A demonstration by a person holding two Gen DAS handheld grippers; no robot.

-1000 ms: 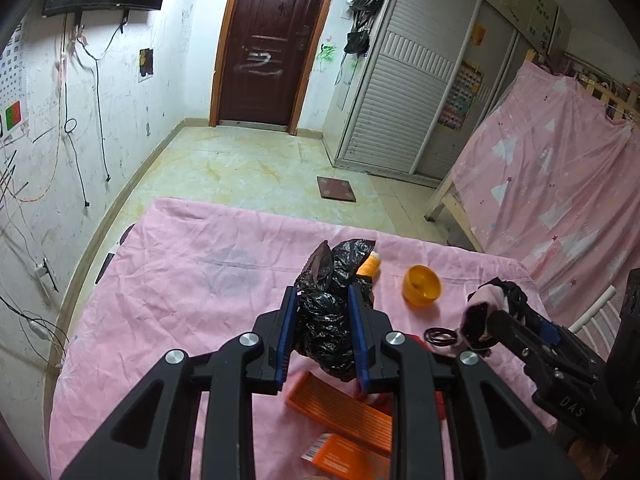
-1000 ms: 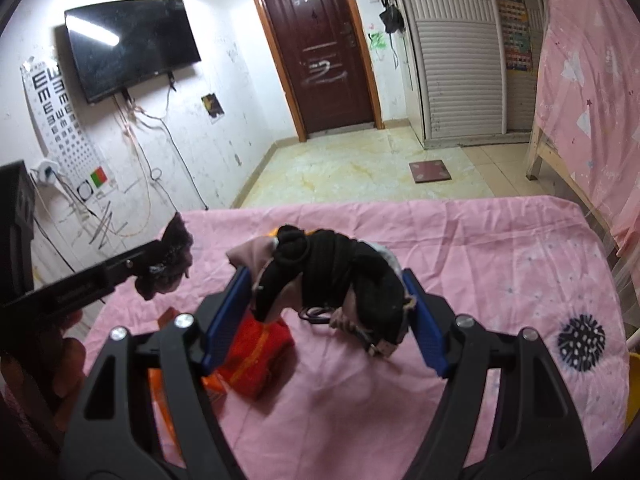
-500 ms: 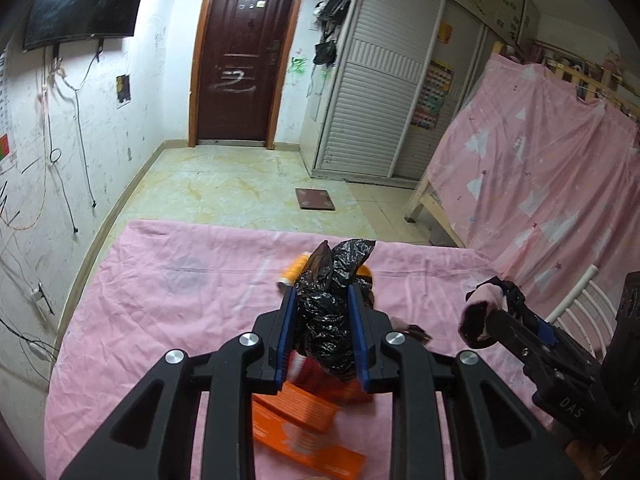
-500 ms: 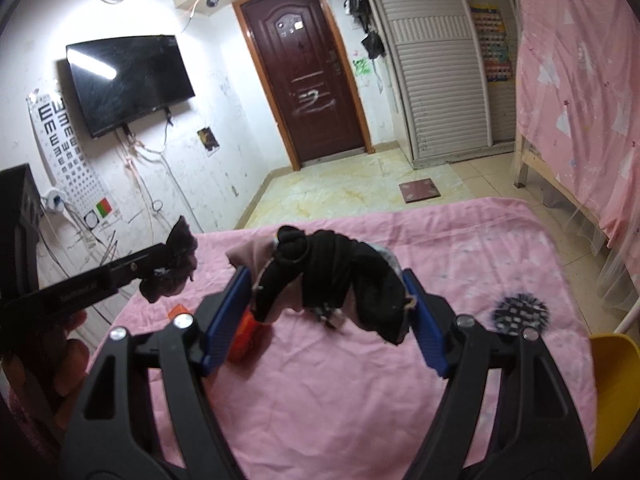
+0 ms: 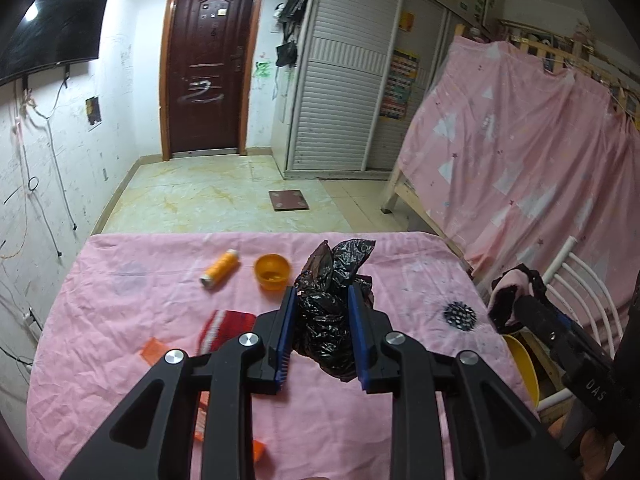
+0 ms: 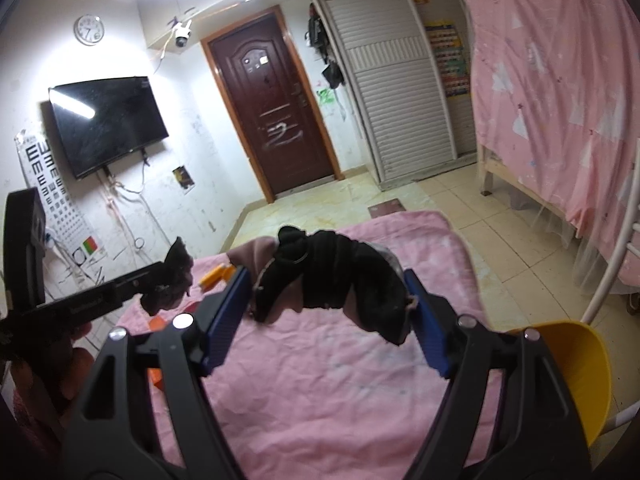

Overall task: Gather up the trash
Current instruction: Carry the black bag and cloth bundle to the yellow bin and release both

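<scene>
We've got the left gripper (image 5: 322, 316) pinching a crumpled black plastic bag (image 5: 332, 312), lifted off the pink tablecloth (image 5: 120, 320). Right gripper (image 6: 326, 312) clamps a black-and-pink cloth bundle (image 6: 332, 280), likely bound for the yellow bin (image 6: 576, 372) at 4 o'clock.

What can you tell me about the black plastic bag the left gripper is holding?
The black plastic bag is thin, glossy and heavily crumpled, bunched into a lump. The left gripper is shut on it, its blue-padded fingers pressing on either side of its middle. A torn-looking, pointed flap sticks up above the fingers, and a wad hangs below them. It appears lifted off the pink tablecloth. In the right wrist view it shows as a ragged dark clump at the left gripper's tip.
</scene>
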